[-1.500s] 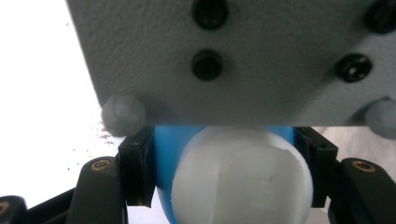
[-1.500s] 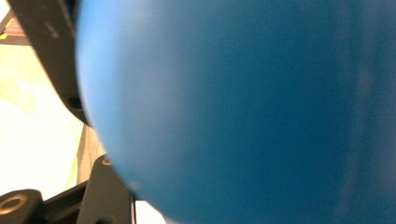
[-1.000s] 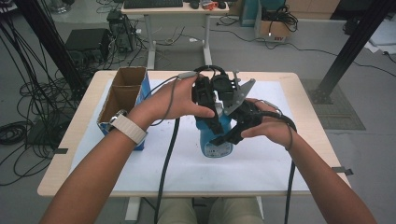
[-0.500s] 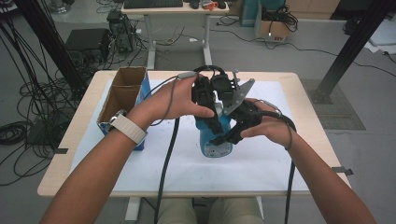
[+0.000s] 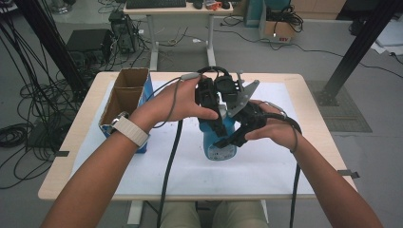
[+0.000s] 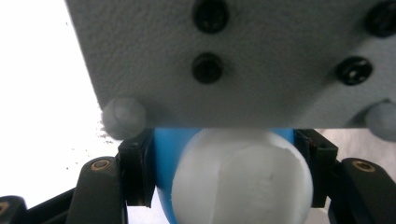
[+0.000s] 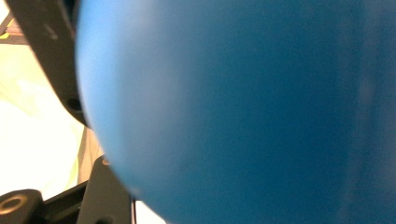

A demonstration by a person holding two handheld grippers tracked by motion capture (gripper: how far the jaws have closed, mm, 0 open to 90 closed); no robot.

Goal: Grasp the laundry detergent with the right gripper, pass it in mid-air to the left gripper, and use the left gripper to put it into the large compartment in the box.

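Blue bottle [image 5: 219, 142] upright, frame center on white mat [image 5: 266, 166]. L gripper [image 5: 215, 118] clamped on its white cap [image 6: 243, 182]; R gripper [image 5: 236, 135] clamped on bottle body. Box [image 5: 124, 102] left.

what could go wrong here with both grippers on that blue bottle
1. The left gripper clamps the blue bottle just under its white cap; a twist could make the fingers slip on the rounded plastic.
2. The right gripper grips the bottle's body; squeezing might push liquid out once the cap loosens.
3. Both cables trail across the white sheet and could snag.
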